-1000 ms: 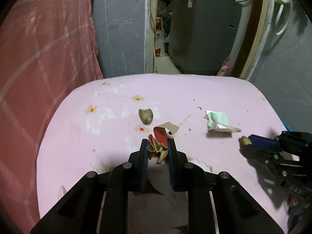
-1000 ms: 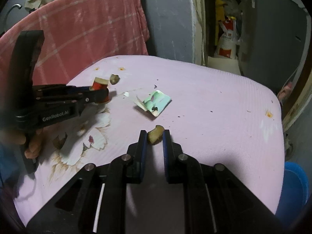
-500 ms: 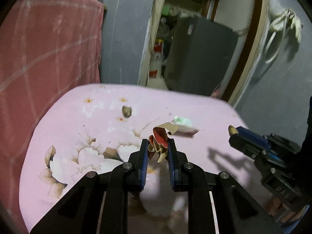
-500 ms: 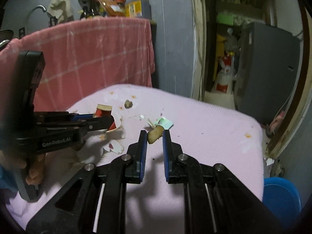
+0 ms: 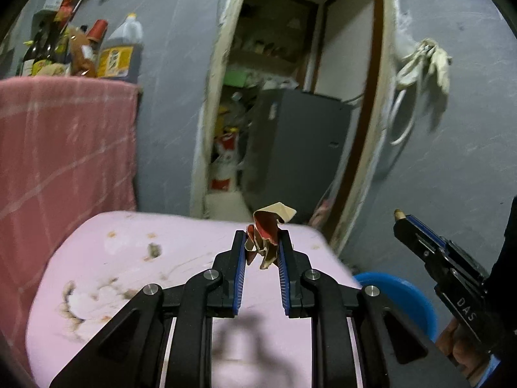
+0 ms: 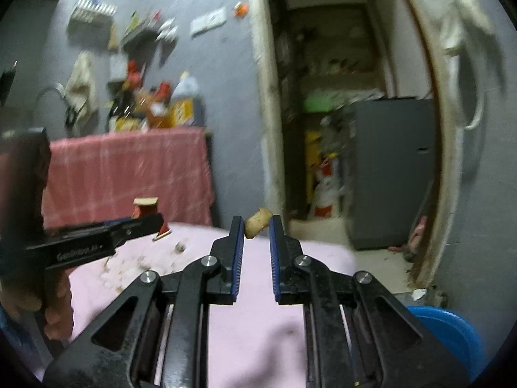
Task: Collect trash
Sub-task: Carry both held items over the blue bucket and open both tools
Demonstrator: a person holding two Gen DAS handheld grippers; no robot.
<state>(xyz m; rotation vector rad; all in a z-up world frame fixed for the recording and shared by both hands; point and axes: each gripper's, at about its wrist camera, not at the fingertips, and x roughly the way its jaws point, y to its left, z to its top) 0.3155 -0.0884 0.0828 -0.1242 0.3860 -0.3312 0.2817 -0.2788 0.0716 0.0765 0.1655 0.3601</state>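
Observation:
My left gripper [image 5: 261, 242] is shut on a crumpled red-and-tan wrapper [image 5: 266, 229], held up above the pink floral cloth [image 5: 122, 258]. From the right wrist the same left gripper [image 6: 147, 221] reaches in from the left with the wrapper [image 6: 147, 208] at its tip. My right gripper [image 6: 255, 226] is shut on a small tan scrap [image 6: 257, 221], also lifted off the cloth [image 6: 258, 323]. The left wrist view shows the right gripper [image 5: 399, 218] at the right, the scrap [image 5: 398, 214] poking from its tip. One brownish scrap [image 5: 154, 249] still lies on the cloth.
A blue bin [image 5: 400, 297] stands on the floor past the cloth's right edge, also low right as the bin [image 6: 452, 333]. Behind are a pink towel [image 5: 64, 148], bottles [image 5: 119, 51], an open doorway with a grey cabinet [image 5: 290, 148], and a hand [image 6: 55, 304].
Both grippers have risen off the cloth and tilted up with their scraps still held. The view now faces the wall and doorway; the green paper has dropped out of sight.

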